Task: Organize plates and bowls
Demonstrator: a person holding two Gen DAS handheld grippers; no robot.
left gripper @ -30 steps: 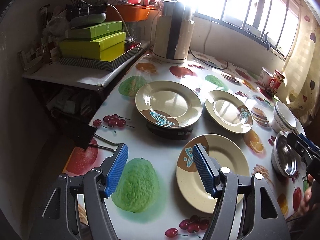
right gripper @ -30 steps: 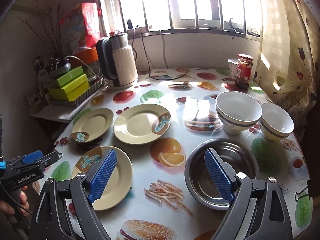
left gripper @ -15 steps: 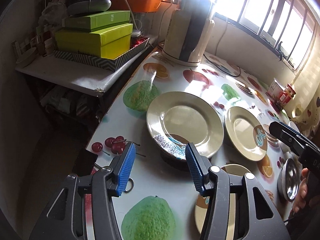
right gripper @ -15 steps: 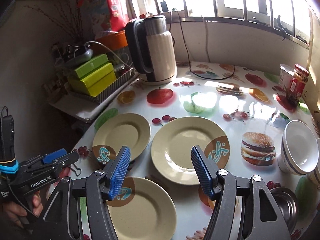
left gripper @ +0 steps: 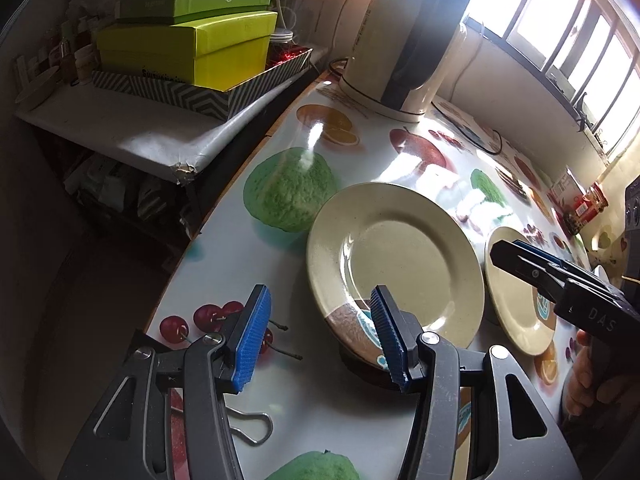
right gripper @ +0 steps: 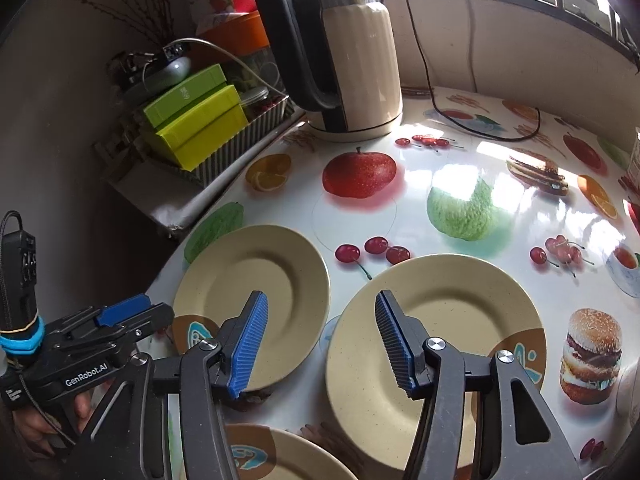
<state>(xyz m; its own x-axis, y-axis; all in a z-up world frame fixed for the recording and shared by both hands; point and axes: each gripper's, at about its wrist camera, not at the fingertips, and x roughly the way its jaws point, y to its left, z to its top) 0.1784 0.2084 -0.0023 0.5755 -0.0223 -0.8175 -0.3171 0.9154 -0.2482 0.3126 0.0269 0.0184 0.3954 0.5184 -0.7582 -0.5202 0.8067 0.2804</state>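
At the bottom edge a third plate (right gripper: 280,460) is cut off; both grippers (left gripper: 320,336) (right gripper: 320,340), closing, grasp nothing.

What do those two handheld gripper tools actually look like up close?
Each gripper, left and right, has dark grey plastic arms with silver rivets and two ribbed blue pads. Seen from the right camera, the left one's body reads "GenRobot.AI", with a blue band and thin black cable.
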